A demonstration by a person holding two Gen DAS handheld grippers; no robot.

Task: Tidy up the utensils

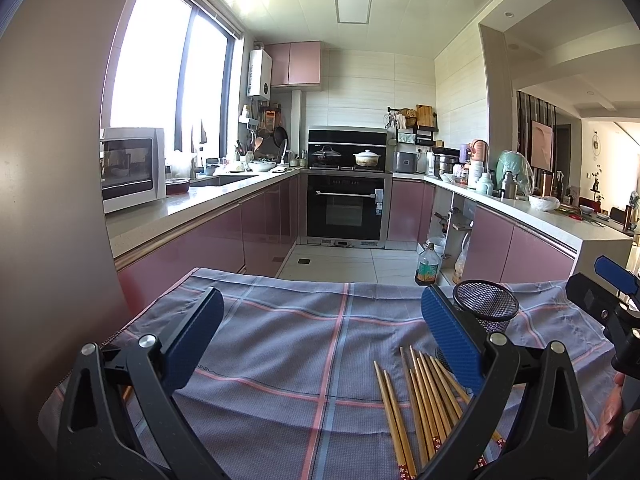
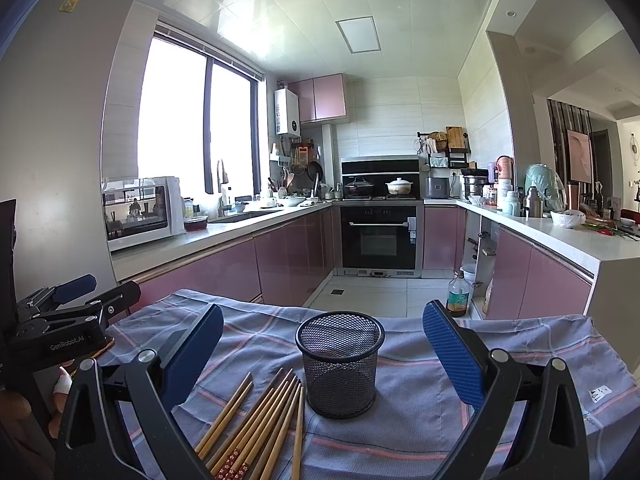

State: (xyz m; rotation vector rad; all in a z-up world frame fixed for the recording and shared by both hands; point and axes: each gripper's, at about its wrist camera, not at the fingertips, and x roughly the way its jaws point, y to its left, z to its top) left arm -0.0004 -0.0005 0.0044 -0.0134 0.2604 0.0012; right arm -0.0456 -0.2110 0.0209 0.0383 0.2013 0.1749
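- The left tongs point(image 1: 320, 332) are spread wide, their blue pads far apart with nothing between them but bare cloth.
- The right tongs point(image 2: 323, 354) are likewise spread wide and hold nothing; the black mesh cup point(image 2: 340, 364) stands upright between their two pads, a little ahead of them and touching neither.
- The surface is covered by a grey-blue checked cloth point(image 1: 304, 344) with pink and pale blue lines.
- A loose bundle of wooden chopsticks point(image 2: 260, 428) lies flat on the cloth, just beside the mesh cup on its left and close to the inner side of the right tongs' left pad point(image 2: 192, 356). Their decorated red ends point back toward the tongs.
- From the left wrist view the same chopsticks lie near the left tongs' right pad point(image 1: 452, 340), fanned out, with two sticks slightly apart on the left of the bundle.
- In that view the mesh cup stands just behind the right pad, partly hidden by it.
- Each pair of tongs shows at the edge of the other's view: the right tongs at the far right of the left view, the left tongs at the far left of the right view.
- Part of a hand point(image 1: 612, 412) shows at the right edge of the left wrist view, below the right tongs.
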